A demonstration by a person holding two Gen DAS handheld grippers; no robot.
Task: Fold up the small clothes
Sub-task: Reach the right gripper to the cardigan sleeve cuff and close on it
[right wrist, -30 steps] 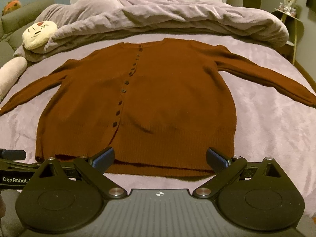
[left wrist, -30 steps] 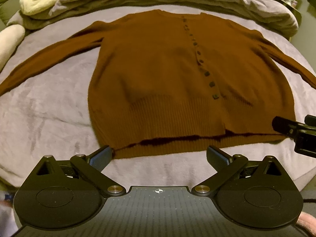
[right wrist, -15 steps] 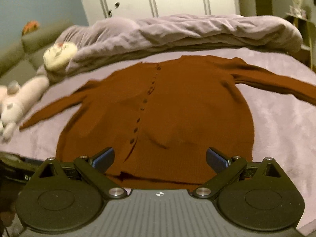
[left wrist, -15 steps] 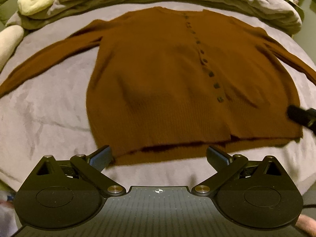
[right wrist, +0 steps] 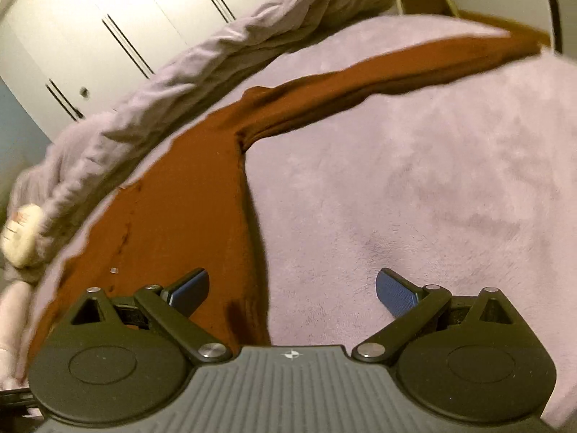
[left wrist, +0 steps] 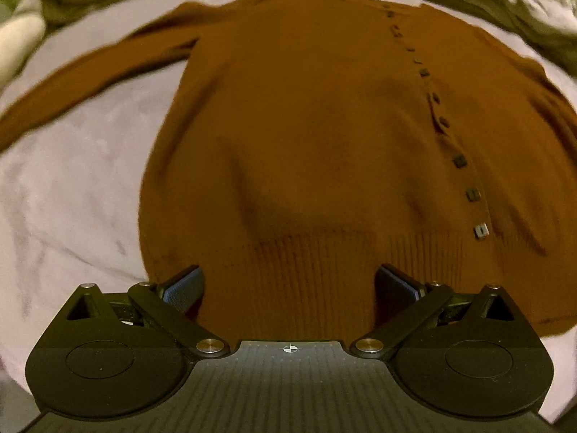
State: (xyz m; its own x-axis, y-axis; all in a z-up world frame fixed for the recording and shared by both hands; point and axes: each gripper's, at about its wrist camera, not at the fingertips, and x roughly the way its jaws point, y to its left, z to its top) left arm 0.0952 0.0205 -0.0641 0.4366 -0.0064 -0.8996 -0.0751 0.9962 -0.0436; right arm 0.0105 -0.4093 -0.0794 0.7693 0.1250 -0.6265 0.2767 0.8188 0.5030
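A brown buttoned cardigan (left wrist: 306, 137) lies flat and face up on the lilac bed (left wrist: 72, 198), sleeves spread out to both sides. My left gripper (left wrist: 288, 285) is open and empty, its fingers straddling the ribbed hem over the cardigan's left half. My right gripper (right wrist: 292, 287) is open and empty, tilted, over the cardigan's right side edge (right wrist: 202, 195); its left finger is above the fabric and its right finger above bare bed. The cardigan's right sleeve (right wrist: 396, 68) stretches away to the upper right.
A bunched lilac duvet (right wrist: 223, 54) lies along the far side of the bed (right wrist: 432, 198). A cream plush toy (right wrist: 21, 231) sits at the far left. White wardrobe doors (right wrist: 108, 25) stand behind the bed.
My left gripper has moved forward and down over the cardigan's hem. My right gripper has swung right and tilted, from facing the whole cardigan to its right side edge.
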